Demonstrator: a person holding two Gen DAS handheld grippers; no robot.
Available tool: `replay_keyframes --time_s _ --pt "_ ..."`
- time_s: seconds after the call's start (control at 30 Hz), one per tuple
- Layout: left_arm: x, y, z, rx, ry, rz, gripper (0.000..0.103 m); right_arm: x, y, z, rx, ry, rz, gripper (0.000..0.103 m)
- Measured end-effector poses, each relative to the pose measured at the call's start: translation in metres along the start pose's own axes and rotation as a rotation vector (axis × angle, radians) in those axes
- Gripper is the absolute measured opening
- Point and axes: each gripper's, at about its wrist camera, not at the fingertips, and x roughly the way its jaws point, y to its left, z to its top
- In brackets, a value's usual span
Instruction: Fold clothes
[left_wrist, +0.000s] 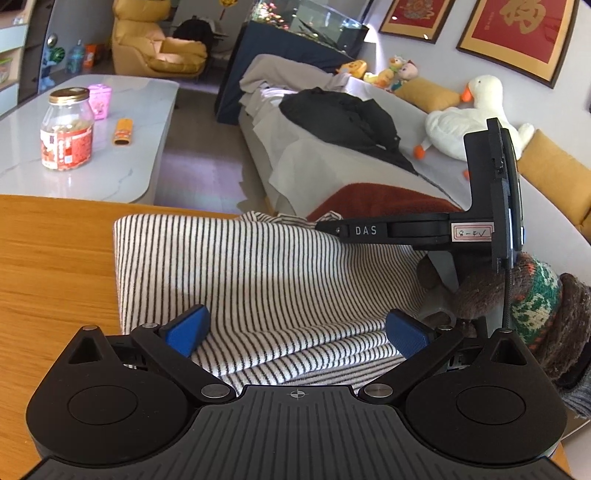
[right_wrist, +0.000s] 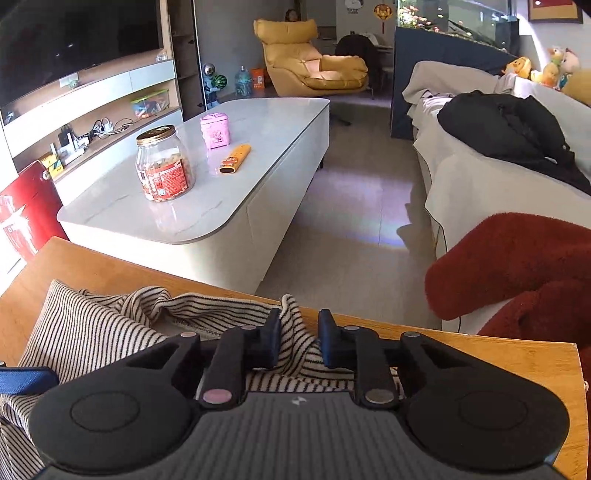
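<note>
Straddling striped garment (left_wrist: 258, 266), fingers (left_wrist: 188, 330) wide.

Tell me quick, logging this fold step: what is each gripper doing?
Left gripper: open, jaws spread wide over the striped shirt, gripping nothing.
Right gripper: partly open, shirt's bunched edge between the jaws, not clamped.

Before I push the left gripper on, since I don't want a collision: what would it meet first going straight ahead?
Likely the striped garment between its open fingers, on the wooden table; farther along, the right gripper crosses that line. Depth is unclear.
</note>
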Motion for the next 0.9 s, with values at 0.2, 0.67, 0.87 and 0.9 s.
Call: replay_keyframes --time_s 0.2,0.67,0.87,0.9 --pt "-0.008 0.001 -0.001 0.0 -0.01 -0.012 0.103 -0.034 0.006 0.005 -0.038 -0.068 0.032 0.012" --pt "-0.116 0.016 0.024 -0.085 -0.166 -0.005 0.103 -0.212 0.035 -0.132 0.014 -0.085 0.258 0.011" --pt "-0.116 0.001 0.008 -0.022 -0.083 0.016 0.103 -0.249 0.024 -0.15 0.028 -0.1 0.287 0.028" --pt "-0.115 0.0 0.003 -0.003 -0.062 0.029 0.103 -0.258 0.019 -0.147 0.039 -0.133 0.277 0.041"
